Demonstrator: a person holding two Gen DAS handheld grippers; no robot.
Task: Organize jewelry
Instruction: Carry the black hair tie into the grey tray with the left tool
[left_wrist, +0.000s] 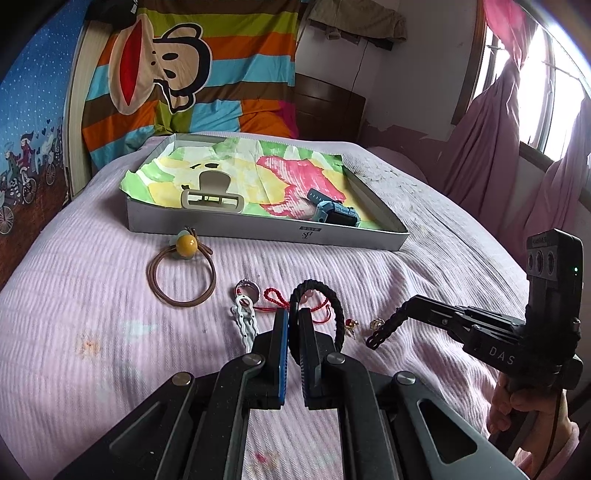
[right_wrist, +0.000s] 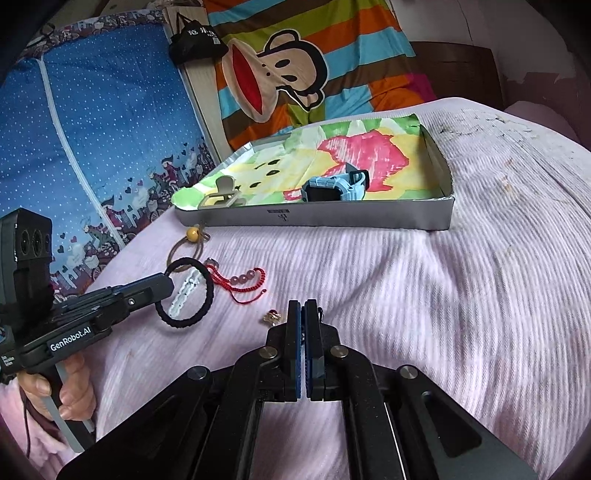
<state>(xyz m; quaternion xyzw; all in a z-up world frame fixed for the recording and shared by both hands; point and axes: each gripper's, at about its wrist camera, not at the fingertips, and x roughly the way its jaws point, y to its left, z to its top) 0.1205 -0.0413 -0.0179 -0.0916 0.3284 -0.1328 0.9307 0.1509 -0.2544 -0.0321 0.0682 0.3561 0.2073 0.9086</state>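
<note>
My left gripper is shut on a black braided hair tie, whose loop stands up from the pink bedspread. In the right wrist view the same gripper holds the loop by its upper left. My right gripper is shut, tips down on the bedspread beside a small gold and red earring; nothing shows between its pads. A grey box lined with coloured paper holds a beige claw clip and a blue watch.
Loose on the bedspread lie a brown hair tie with a yellow bead, a ring, a white hair clip, a red string bracelet and a second earring. A striped quilt and a headboard stand behind the box.
</note>
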